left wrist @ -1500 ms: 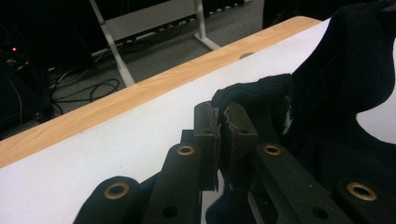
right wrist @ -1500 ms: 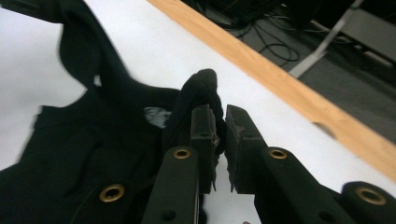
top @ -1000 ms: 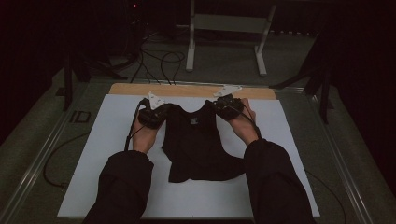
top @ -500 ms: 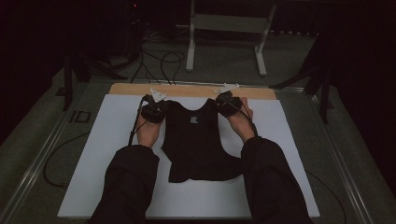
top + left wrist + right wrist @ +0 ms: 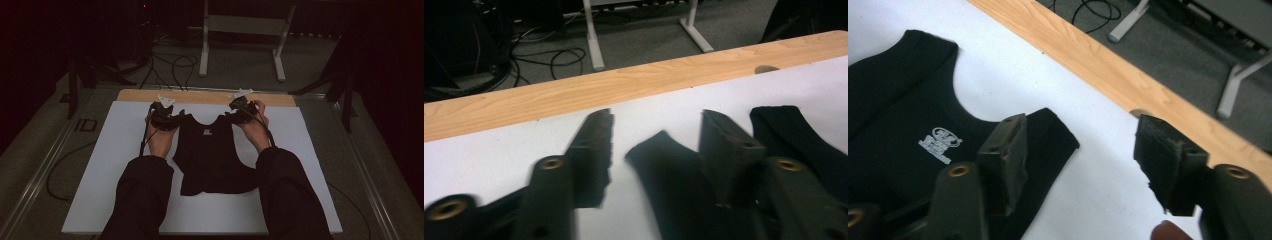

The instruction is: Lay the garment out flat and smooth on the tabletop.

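A black sleeveless top (image 5: pixel 210 155) lies flat on the white sheet (image 5: pixel 115 165), neck toward the far edge, with a small white print (image 5: pixel 940 142) below the neckline. My left gripper (image 5: pixel 162 116) rests at its left shoulder strap (image 5: pixel 664 170). Its jaws have just been opening, and the strap lies loose between them (image 5: pixel 656 135). My right gripper (image 5: pixel 241 110) is at the right shoulder strap (image 5: pixel 1048 132). Its jaws have also just been opening (image 5: pixel 1083 150), and the strap end lies on the sheet beside the left jaw, unpinched.
A bare wooden strip (image 5: pixel 200 96) of the table runs along the far edge beyond the sheet. On the floor behind stand a white metal frame (image 5: pixel 240 30) and loose cables (image 5: pixel 170 65). Dark sleeves (image 5: pixel 142 200) cover the near part of the sheet.
Both hands stay at the top's shoulders. The right hand has shifted slightly, and the shoulder straps now rest flat on the sheet.
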`<state>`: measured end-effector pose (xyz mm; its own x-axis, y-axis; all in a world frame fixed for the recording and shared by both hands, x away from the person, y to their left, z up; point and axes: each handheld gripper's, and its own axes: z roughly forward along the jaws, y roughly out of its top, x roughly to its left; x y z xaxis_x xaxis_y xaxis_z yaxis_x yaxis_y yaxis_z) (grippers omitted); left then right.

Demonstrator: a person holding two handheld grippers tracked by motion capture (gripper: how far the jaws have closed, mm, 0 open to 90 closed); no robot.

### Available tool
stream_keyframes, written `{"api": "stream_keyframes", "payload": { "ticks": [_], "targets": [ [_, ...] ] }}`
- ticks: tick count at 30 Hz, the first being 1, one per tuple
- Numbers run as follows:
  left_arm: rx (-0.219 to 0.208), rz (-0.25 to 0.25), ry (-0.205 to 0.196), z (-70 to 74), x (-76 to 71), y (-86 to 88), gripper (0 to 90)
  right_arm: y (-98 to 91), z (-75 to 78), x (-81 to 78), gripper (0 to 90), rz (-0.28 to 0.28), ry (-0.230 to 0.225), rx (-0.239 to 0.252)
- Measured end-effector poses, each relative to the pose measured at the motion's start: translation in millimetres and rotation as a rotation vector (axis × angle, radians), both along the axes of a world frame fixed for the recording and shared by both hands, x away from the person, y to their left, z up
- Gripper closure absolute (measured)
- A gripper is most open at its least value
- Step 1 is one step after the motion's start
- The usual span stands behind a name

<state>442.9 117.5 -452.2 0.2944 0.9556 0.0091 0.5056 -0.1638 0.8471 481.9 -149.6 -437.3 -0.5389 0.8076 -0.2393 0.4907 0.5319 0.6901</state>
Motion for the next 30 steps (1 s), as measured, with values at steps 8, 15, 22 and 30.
{"api": "stream_keyframes", "payload": {
  "ticks": [8,15,22,30],
  "targets": [
    [-0.017,-0.003,0.005,-4.8,-4.0,3.4,30.2,-9.4,-2.5,-5.8,27.9,0.006,0.048,0.066],
    [-0.028,-0.018,0.024,-12.6,-6.9,5.8,24.5,-13.7,-9.6,-11.3,27.3,0.019,0.073,0.105],
    [-0.074,-0.038,0.047,-21.0,-12.2,11.6,21.4,-19.1,-17.2,-18.9,25.7,0.032,0.089,0.154],
    [-0.106,-0.063,0.057,-26.8,-21.5,14.0,20.3,-21.5,-19.0,-27.2,24.0,0.043,0.106,0.225]
  ]
}}
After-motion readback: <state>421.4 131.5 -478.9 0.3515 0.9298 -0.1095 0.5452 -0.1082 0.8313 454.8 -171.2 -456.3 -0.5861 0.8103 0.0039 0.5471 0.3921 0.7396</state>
